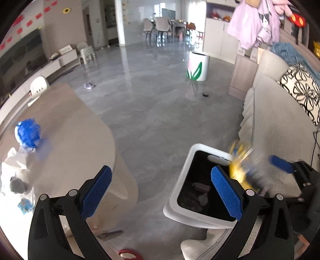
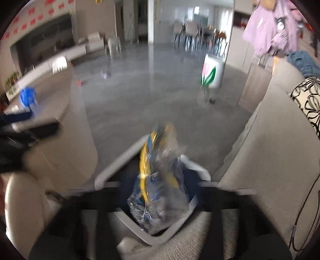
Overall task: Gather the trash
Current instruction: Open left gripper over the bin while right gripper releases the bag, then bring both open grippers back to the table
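Left hand-held gripper (image 1: 160, 192) gapes wide; right hand-held gripper (image 2: 158, 192) blurred.

Your left wrist view is mostly sharp and daylit — light pours in from the far windows (image 1: 197, 12), which blow out to white, and it streaks in pale reflections down the glossy floor (image 1: 152, 112). Only the yellow wrapper (image 1: 239, 164) smears with motion there. Your right wrist view is blurred throughout — the wrapper (image 2: 158, 180) and your own gripper (image 2: 158, 202) are soft, dark streaks. Both pictures bend strongly at the rim, with black corners, and shadows stay faint.
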### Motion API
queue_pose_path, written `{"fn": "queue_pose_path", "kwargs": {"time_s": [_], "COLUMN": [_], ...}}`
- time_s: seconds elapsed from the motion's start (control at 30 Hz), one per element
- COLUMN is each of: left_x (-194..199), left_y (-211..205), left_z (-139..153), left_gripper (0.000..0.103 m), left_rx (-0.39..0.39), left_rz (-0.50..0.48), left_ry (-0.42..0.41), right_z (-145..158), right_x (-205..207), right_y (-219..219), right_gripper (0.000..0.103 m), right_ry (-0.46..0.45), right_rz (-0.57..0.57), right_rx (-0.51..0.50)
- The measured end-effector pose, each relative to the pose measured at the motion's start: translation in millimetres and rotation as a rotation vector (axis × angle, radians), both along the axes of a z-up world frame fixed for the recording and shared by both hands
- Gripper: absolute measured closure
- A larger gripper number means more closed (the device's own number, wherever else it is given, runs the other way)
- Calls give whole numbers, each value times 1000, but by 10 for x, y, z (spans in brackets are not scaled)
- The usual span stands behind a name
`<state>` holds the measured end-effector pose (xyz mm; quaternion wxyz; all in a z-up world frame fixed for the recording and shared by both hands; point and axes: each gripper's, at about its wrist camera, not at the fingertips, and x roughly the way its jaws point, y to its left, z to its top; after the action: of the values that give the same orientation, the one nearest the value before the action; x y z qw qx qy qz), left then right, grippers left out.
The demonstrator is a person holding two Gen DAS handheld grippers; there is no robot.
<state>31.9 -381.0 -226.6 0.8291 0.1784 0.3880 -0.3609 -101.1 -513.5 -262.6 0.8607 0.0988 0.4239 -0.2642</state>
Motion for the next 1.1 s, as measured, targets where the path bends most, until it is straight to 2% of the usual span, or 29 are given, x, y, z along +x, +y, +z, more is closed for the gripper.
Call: {"fn": "queue_pose_path", "kwargs": {"time_s": [0.07, 0.13, 0.23, 0.4, 0.63, 0.9, 1.1], "left_x": [29, 49, 92, 219, 429, 706, 981], "left_y": [33, 122, 315, 651, 1232, 1903, 2334], "left_z": [9, 45, 110, 268, 459, 604, 532], "left_gripper": [5, 5, 5, 5, 5, 5, 5], "left_rx": [-7, -16, -38, -64, -105, -139, -147], "left_rz": [11, 27, 47, 108, 230, 386, 495], "left_ry": [-1, -12, -22, -48, -82, -119, -117], "right_z": [-13, 50, 242, 744, 1240, 1406, 1487], "right_x": [30, 19, 5, 69, 442, 853, 1135], "right_y": [3, 41, 103, 359, 847, 1440, 1820], "right_gripper": [5, 5, 5, 5, 5, 5, 5], "right_ry": [35, 17, -48, -191, -285, -320, -342], "right_rz": [2, 0, 10, 78, 234, 390, 472], "right_rx": [-12, -23, -27, -51, -133, -154, -153]}}
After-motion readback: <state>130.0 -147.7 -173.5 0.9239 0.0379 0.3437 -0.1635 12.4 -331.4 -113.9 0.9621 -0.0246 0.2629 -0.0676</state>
